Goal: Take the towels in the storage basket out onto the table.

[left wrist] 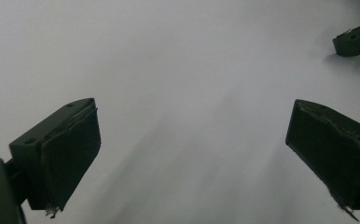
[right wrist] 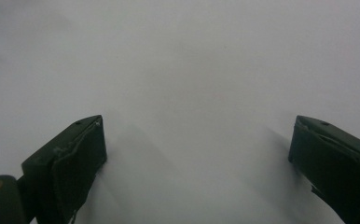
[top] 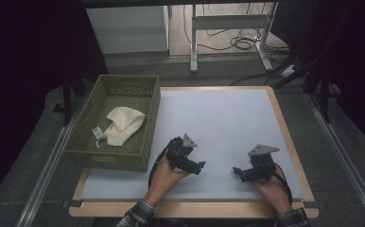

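**Soft cloth in the basket, both grippers empty on the mat**

Cream cloth [top: 122, 124] lying crumpled inside the green basket [top: 153, 113], toward its middle, with a small white tag [top: 97, 132] at the end nearer the person. Likely very light, limp and easily bunched; not fragile, not slippery, but prone to sagging and dragging when lifted by one edge. Best taken at the raised fold on top of the heap, pinching several layers at once, or at two separate corners for spreading flat. Tag too small and flimsy for a sound hold.

Left gripper [top: 200, 165] just right of the basket's near corner, low over the white mat [top: 218, 113], jaws spread wide with nothing between them. Right gripper [top: 236, 172] well right of the basket, likewise released and empty, pointing back toward the left one; one of its jaw tips seen at the upper right of the left gripper view. Bare mat between the jaws in both gripper views.

In the way: the basket's tall woven walls, calling for an approach from above rather than from the side; the right wall standing directly between the left gripper and the cloth. Woven weave possibly catching loose threads. Beyond the basket and the tabletop [top: 284, 124], a metal frame [top: 228, 23] and floor cables [top: 239, 43], well clear of the work.
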Demonstrator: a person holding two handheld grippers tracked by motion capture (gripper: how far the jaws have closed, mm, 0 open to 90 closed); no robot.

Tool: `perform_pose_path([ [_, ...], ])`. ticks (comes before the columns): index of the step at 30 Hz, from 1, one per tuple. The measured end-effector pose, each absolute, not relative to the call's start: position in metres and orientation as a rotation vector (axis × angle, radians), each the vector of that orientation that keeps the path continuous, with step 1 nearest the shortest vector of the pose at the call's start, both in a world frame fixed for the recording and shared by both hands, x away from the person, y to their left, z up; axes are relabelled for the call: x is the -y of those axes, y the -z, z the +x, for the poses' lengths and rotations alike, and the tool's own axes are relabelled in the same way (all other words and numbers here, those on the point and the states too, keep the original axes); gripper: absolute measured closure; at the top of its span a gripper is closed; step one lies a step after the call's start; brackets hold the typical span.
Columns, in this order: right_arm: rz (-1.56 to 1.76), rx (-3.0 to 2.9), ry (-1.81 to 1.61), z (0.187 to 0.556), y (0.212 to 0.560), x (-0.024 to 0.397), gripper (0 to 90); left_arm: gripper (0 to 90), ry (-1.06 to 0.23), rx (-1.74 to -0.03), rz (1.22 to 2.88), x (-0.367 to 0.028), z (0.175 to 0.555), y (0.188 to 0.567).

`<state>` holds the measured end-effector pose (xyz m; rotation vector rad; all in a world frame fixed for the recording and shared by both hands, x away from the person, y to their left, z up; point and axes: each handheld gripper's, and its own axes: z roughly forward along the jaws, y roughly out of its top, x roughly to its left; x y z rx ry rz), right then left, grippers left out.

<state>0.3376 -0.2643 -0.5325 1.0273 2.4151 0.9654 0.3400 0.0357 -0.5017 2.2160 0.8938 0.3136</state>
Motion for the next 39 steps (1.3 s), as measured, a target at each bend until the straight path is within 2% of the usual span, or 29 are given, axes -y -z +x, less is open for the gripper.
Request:
perform_pose_path([
  [16,1.030,-2.415,-0.966,0.338,0.533,0.264,4.0,2.4,-0.255,-0.907,2.240,-0.041,0.359,0.469],
  [29,1.029,-2.414,-0.967,0.338,0.533,0.264,4.0,2.1,-0.277,-0.899,2.257,-0.050,0.374,0.436],
  [39,1.027,-2.416,-0.967,0.338,0.533,0.264,4.0,2.4,-0.287,-0.933,2.226,-0.072,0.392,0.416],
])
